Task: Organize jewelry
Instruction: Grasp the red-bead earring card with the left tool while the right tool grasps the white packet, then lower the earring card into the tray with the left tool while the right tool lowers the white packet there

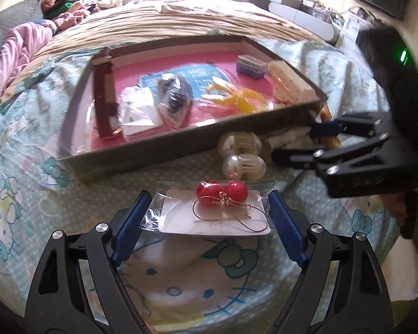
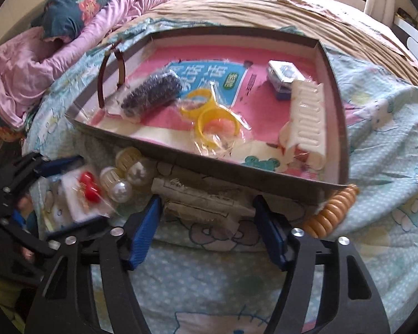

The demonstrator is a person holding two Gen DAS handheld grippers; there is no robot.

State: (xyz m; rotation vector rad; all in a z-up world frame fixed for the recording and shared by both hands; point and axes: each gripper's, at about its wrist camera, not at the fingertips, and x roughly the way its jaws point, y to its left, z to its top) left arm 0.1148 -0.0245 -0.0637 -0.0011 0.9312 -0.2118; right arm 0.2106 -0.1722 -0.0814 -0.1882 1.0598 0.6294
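A clear bag with a white card and two red ball earrings [image 1: 222,192] lies on the cartoon-print sheet. My left gripper [image 1: 209,199] stands open around it, a blue pad close to each side edge of the bag. In the right wrist view the same earrings [image 2: 90,188] show at the left between the left gripper's fingers [image 2: 61,164]. My right gripper [image 2: 207,200] is open over a pale wrapped piece [image 2: 200,203] that lies against the tray's front wall, with gaps on both sides. The right gripper [image 1: 306,144] also shows at the right of the left wrist view.
A shallow brown tray [image 2: 236,174] with a pink floor holds a maroon band [image 1: 104,103], a dark beaded piece [image 2: 153,91], yellow bangles [image 2: 214,119], a white hair clip [image 2: 306,119] and a small blue box [image 1: 249,65]. Pearl-ended clips [image 1: 242,156] and an orange coil [image 2: 331,211] lie outside it.
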